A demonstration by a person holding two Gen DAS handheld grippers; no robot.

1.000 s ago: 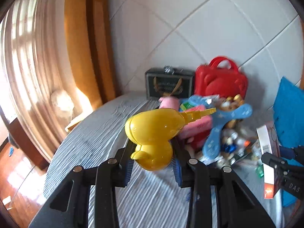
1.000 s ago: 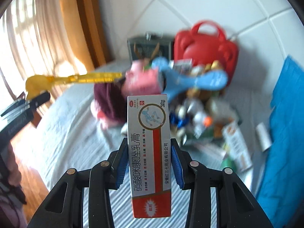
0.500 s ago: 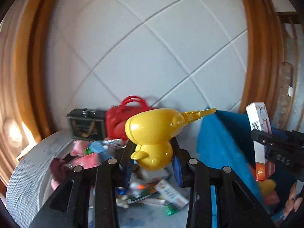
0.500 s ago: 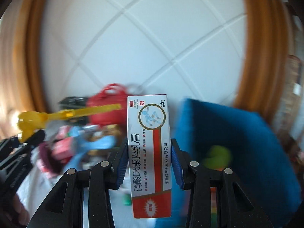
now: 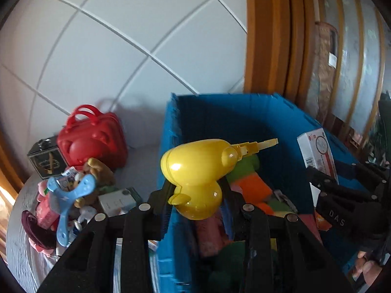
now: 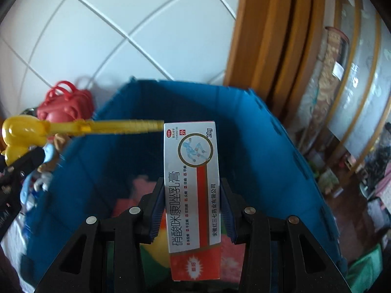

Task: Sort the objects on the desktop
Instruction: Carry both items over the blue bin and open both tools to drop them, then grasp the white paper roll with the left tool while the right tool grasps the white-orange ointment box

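My left gripper (image 5: 196, 196) is shut on a yellow plastic toy drill (image 5: 195, 168) and holds it above the near left edge of a blue fabric bin (image 5: 234, 114). My right gripper (image 6: 191, 202) is shut on a white and red ointment box (image 6: 191, 185) and holds it upright over the same blue bin (image 6: 244, 127). The box (image 5: 316, 151) and right gripper show at the right in the left wrist view. The yellow drill (image 6: 22, 131) shows at the left in the right wrist view. The bin holds several soft toys.
Left of the bin lies a pile of objects on the grey table: a red toy suitcase (image 5: 91, 141), a dark tin (image 5: 45, 161), a blue propeller toy (image 5: 70, 195), a small white box (image 5: 117, 201). White tiled wall behind; wooden frame (image 5: 266, 34) at the right.
Both grippers have swung right from the pile on the table and now hold their objects over the blue bin. Both stay shut on the same objects.
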